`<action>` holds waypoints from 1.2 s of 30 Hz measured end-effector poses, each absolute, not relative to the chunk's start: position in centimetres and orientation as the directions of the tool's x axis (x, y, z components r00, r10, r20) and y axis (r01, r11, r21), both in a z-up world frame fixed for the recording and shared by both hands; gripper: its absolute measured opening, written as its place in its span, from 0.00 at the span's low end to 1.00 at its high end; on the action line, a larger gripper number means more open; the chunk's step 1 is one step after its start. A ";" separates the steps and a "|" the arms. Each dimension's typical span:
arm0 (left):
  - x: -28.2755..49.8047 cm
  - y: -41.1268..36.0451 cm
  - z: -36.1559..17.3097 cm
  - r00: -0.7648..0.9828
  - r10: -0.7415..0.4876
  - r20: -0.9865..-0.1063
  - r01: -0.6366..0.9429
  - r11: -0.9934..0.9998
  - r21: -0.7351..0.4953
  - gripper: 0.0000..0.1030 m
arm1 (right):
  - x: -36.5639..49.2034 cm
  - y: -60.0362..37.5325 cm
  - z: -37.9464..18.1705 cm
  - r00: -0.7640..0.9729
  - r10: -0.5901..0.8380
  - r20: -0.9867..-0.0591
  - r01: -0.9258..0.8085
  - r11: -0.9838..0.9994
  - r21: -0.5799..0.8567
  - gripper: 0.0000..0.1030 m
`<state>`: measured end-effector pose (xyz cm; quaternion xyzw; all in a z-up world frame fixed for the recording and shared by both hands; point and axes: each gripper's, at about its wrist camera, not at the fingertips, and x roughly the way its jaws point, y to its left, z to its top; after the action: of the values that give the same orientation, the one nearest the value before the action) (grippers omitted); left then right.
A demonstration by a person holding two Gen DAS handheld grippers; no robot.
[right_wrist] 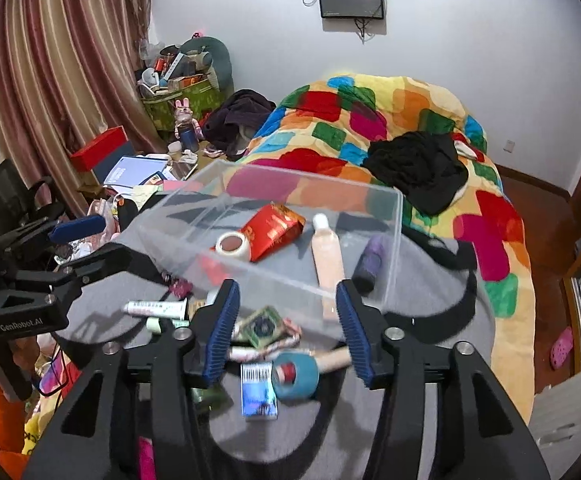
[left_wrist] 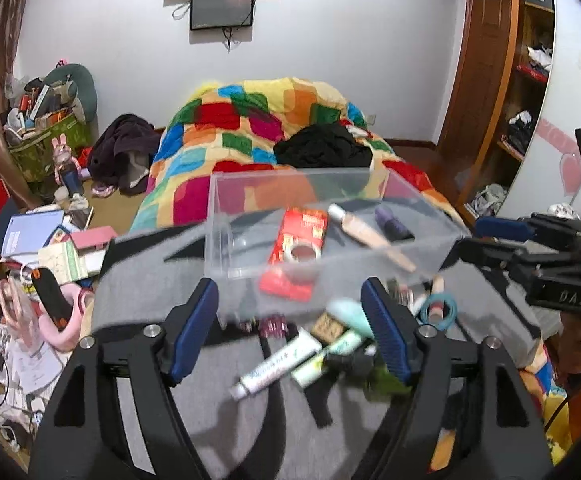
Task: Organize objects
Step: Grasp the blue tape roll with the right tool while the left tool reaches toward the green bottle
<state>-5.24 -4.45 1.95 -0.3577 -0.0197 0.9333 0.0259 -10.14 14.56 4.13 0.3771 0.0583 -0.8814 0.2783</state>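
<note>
Loose tubes, a small blue box (right_wrist: 259, 394) and a teal roll (right_wrist: 294, 376) are lying nearest my lenses on the grey cloth (left_wrist: 150, 292), waiting to be sorted.

I am holding both tongs apart and empty: the left gripper (left_wrist: 290, 332) is standing wide over the white tube (left_wrist: 276, 364), and the right gripper (right_wrist: 286, 328) is standing moderately open over a green packet (right_wrist: 264, 326), pads pressing on nothing. I judge they are hovering this way so I can pick the next item. Just beyond them the clear box (left_wrist: 226, 208) is sitting on the cloth, already holding a red packet (left_wrist: 302, 236), a tape roll (right_wrist: 232, 245), a pale bottle (right_wrist: 326, 256) and a purple tube (right_wrist: 370, 260).
</note>
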 end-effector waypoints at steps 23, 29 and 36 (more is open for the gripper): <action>-3.0 2.5 -4.0 -0.659 0.164 -0.734 -0.149 -0.985 -0.086 0.89 | -9.8 16.3 -3.1 -0.446 -0.458 -0.769 0.476 -0.849 0.230 0.18; -3.3 3.2 -4.7 -0.666 0.153 -0.730 -0.150 -0.986 -0.070 0.77 | -8.9 16.4 -2.1 -0.467 -0.478 -0.744 0.494 -0.839 0.229 0.16; -3.0 3.2 -4.8 -0.665 0.161 -0.729 -0.151 -0.985 -0.079 0.55 | -7.7 16.2 -0.4 -0.484 -0.508 -0.712 0.526 -0.820 0.228 0.16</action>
<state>-3.02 3.17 -4.85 -0.4000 -0.0057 0.9125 0.0854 -7.70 16.16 -0.35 0.4096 0.0107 -0.8614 0.3002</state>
